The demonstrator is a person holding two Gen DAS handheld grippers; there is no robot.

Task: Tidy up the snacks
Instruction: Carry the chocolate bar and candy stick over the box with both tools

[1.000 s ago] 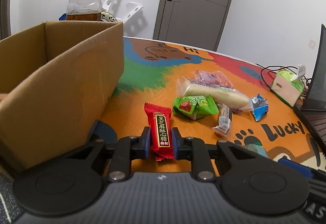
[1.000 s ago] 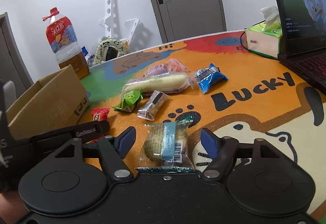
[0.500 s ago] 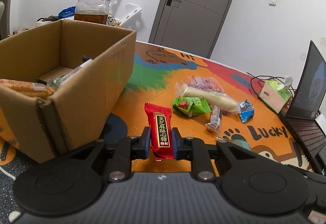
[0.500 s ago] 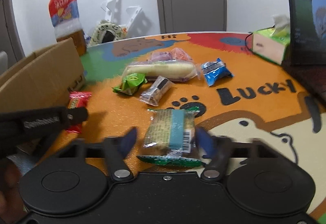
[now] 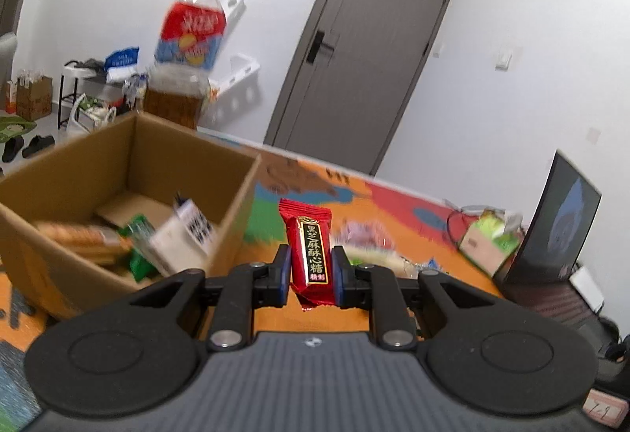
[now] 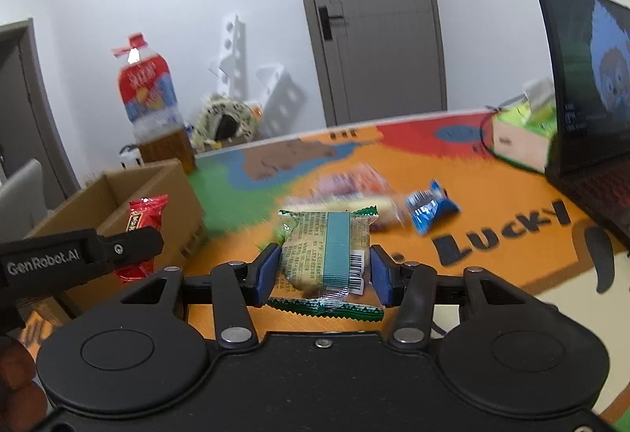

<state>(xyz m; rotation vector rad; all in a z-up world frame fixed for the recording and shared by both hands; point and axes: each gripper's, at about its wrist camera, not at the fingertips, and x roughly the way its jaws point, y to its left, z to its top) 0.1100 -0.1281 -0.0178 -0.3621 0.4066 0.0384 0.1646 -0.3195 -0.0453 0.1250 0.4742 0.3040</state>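
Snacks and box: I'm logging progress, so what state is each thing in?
Red candy: clamped upright in left hand-held gripper.
Green-edged pastry pack: clamped in right hand-held gripper, off the table.
Cardboard box: open, some snacks inside.
Blue packet: lying on the mat.
Laptop: open, screen on.

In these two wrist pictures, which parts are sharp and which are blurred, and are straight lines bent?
Left wrist view: the red candy and the fingers are sharp; the bottle and the cardboard box contents are smeared. Right wrist view: the green-sealed snack is sharp; the table and the blue packet are streaked. In both views the door frame bows from the fisheye lens.
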